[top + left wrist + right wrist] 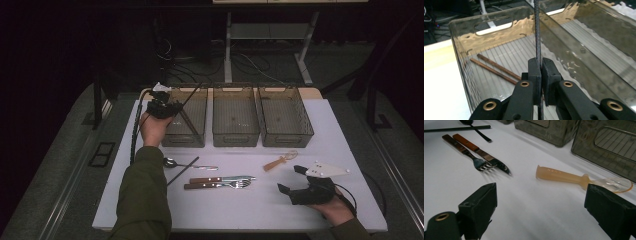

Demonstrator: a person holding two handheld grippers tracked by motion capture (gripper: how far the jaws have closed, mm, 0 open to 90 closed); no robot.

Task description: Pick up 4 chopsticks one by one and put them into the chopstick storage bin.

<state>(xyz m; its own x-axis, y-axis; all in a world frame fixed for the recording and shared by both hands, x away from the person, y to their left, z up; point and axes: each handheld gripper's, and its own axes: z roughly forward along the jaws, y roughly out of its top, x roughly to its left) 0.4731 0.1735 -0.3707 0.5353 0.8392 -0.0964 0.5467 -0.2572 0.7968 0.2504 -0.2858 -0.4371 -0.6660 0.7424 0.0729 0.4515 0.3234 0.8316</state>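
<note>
Presently the left gripper [540,75] is clenched on a thin black chopstick [537,32], the two pads pressed flat against it with no gap, and the stick runs straight up and away from the jaws along the gripper's own line, its far end passing the bin's far rim. In the high view the same left gripper [162,107] sits over the near left part of the leftmost bin [187,137], with the held chopstick [192,94] slanting across the bin's opening towards its far right corner. Two brown chopsticks [495,68] already lie on the ribbed floor of that bin, directly below and to the left of the jaws, their long axes crossing the held stick at an angle. The deciding relation, by my judgement, is that the stick stands steeply over the bin instead of lying level with its floor, so it would need lowering and tilting along the bin's length before release. A second black chopstick [182,171] lies on the table nearer the left hand. The right gripper [295,180] rests on the table with jaws released and holding nothing; the translucent spoon [581,178] lies just ahead between its pads, handle pointing left in the right gripper view.
</note>
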